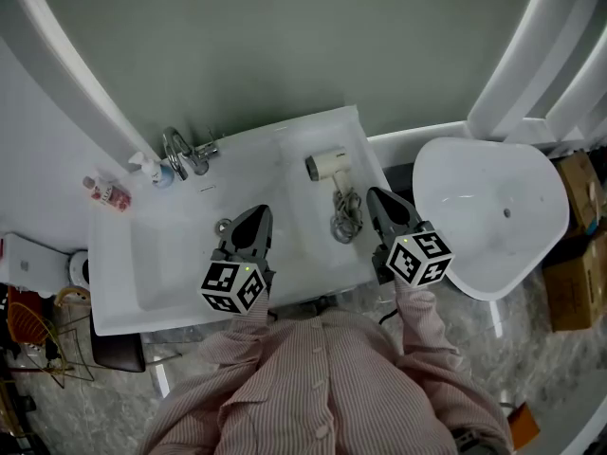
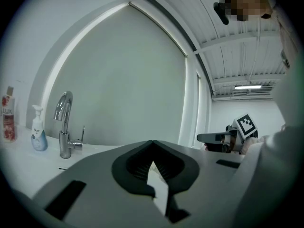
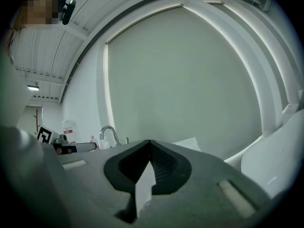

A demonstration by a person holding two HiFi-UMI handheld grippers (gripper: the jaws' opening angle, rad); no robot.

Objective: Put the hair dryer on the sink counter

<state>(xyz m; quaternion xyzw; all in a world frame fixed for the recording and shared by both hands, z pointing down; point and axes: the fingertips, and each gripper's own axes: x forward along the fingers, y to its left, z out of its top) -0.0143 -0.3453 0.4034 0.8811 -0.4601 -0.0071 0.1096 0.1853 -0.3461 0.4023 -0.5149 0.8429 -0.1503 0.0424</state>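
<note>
- Item, hair dryer: it lies on its side on the table, right of the basin. We judge it placed, with no hold on it.
- Item, left gripper: its fingers meet tip to tip with nothing between them. It hovers over the near right of the basin.
- Item, right gripper: its fingers are fully closed and empty. It sits just right of the cord.
- Risk, snagged cord: the coil lies loose between the two grippers. We think a sideways or near-going sweep of the right gripper could hook a loop and drag the dryer toward the near edge.
- Risk, water: the dryer rests close to the basin rim. A nudge leftward could tip it or the cord into the basin.
- Risk, edge fall: the coil reaches toward the table's near edge. We cannot tell whether any of it hangs over, but hanging weight could pull the dryer off.
- Risk, bystanders: the faucet, pump bottle and red bottle stand at the far left, well apart from both grippers. We rate a knock unlikely unless the left gripper swings far left.
</note>
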